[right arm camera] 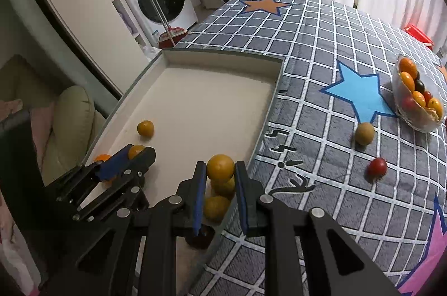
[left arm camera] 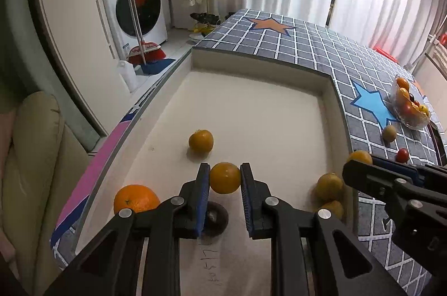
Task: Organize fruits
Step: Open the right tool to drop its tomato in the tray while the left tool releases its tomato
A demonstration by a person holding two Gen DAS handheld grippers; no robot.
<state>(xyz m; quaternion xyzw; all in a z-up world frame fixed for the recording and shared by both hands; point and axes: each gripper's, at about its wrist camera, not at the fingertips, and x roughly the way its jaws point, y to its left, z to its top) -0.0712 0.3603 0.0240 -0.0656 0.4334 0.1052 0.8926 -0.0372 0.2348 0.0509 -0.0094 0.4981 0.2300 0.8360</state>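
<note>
My left gripper (left arm camera: 225, 173) is shut on a small orange (left arm camera: 225, 180) just above the white tray (left arm camera: 251, 106). My right gripper (right arm camera: 220, 170) is shut on another small orange (right arm camera: 220, 164) over the tray's right edge. Two more oranges (right arm camera: 216, 208) lie below it in the tray's corner. In the tray there are also a loose orange (left arm camera: 201, 141), a larger orange (left arm camera: 136, 198) at the left wall, and a dark round fruit (left arm camera: 215, 217) under my left fingers. A kiwi (right arm camera: 364, 133) and a small red fruit (right arm camera: 377, 167) lie on the checked cloth.
A glass bowl (right arm camera: 419, 123) with several mixed fruits stands on the grey checked cloth (right arm camera: 321, 44) at the far right, beside a blue star. A cream cushion (left arm camera: 33, 156) lies left of the tray. A washing machine (left arm camera: 137, 8) and a red broom (left arm camera: 145, 50) stand beyond.
</note>
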